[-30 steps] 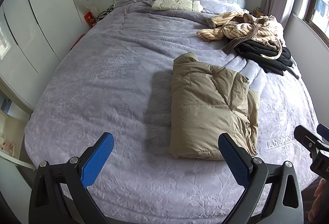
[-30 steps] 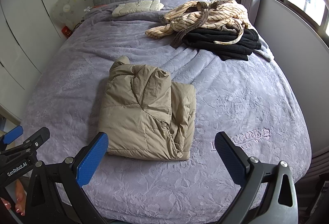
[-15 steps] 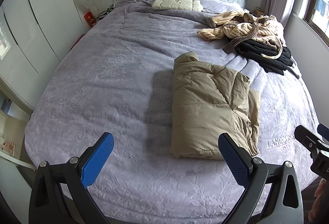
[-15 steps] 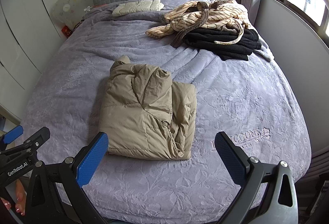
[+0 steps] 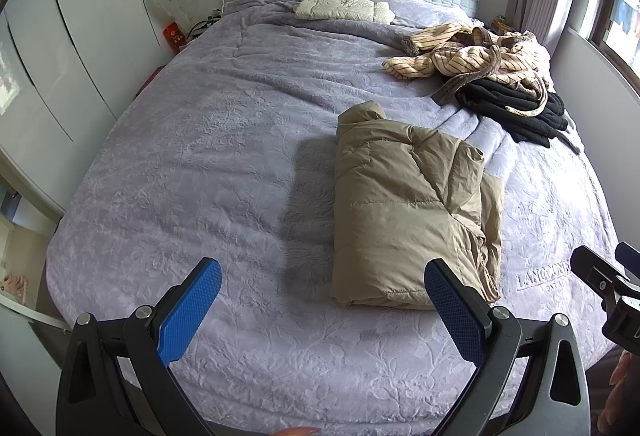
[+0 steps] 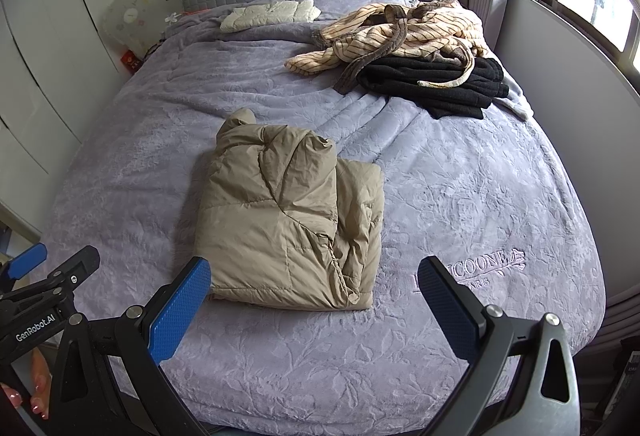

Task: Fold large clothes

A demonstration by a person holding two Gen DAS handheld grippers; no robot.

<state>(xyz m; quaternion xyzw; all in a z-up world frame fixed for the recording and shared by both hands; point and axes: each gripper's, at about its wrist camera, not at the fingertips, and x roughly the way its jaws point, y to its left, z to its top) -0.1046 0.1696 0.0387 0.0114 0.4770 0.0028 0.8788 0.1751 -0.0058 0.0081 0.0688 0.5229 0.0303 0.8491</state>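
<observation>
Nothing is shifting since the earlier frame: both grippers are still hovering at the near edge of the bed [image 5: 168, 164]. Folded into a puffy tan rectangle, the jacket [image 5: 408, 220] is lying right of centre on the lavender cover, beyond the left gripper [image 5: 320, 312] and right gripper [image 6: 316, 310], whose blue fingers [image 5: 188, 312] are spread wide, gripping nothing.

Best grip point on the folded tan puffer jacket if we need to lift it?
Pinch the near hem edge of the tan puffer jacket, coming in from the foot of the bed. That edge stacks thick, flat layers facing both open grippers; the right side looks loose and rumpled.
</observation>
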